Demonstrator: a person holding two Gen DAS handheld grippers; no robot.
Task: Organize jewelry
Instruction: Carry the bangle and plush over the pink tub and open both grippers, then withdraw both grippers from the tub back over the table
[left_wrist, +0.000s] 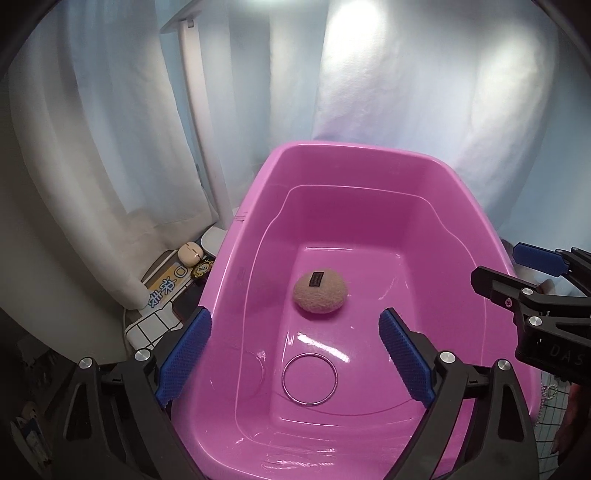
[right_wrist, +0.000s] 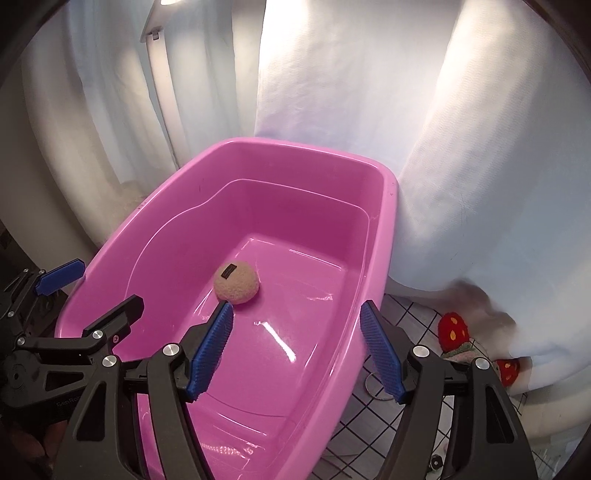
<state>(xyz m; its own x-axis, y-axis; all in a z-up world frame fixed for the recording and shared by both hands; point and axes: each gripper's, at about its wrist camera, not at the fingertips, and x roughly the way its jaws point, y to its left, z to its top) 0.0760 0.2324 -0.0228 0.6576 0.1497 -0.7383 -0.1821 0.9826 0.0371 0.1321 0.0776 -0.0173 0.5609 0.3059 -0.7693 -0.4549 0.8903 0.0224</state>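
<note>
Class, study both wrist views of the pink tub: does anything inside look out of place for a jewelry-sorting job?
Yes. A fuzzy beige pouf with a dark label lies on the floor of the pink tub; it does not look like jewelry. The silver bangle lying flat nearer the camera fits the job. Nothing looks spilled or broken.

Puff (left_wrist: 320, 291) in tub (left_wrist: 369, 155), toward far end; ring (left_wrist: 309, 379) on tub floor, nearer camera.

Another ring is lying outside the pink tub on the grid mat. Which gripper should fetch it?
Probably the right gripper: its jaws are open and the ring on the grid mat lies just below its right finger. The left gripper hangs over the tub.
</note>
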